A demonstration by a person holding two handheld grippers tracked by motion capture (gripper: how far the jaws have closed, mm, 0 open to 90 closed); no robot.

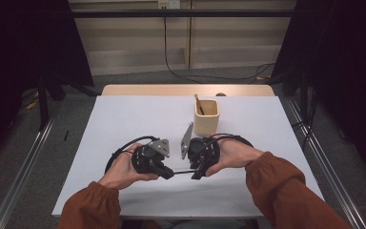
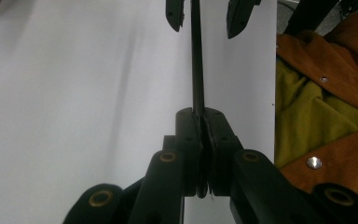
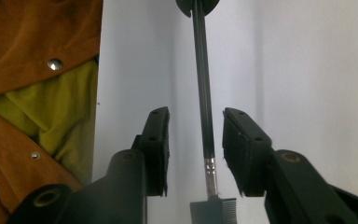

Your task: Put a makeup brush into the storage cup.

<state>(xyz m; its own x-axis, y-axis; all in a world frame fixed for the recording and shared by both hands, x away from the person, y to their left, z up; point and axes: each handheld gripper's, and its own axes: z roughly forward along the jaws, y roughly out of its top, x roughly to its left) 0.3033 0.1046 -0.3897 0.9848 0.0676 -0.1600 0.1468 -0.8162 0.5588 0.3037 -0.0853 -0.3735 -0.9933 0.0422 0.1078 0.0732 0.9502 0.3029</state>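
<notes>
So the left hand-held gripper (image 1: 167, 173) is clamped tight on one end of a thin black brush (image 1: 183, 171), a slim round stick with a little silver ferrule and a flat comb-like head at the far end; it hangs level just above the white worktop (image 1: 124, 119), bridging both hands; the right hand-held gripper (image 1: 195, 174) has its chunky black jaws parted a bit, one on each side of the brush handle near the ferrule, pads not touching it; behind them stands a squarish pale wooden cup (image 1: 206, 117) with another brown stick poking out; person's in rust corduroy sleeves (image 1: 276, 183), matte and ribbed, with small metal snaps.
</notes>
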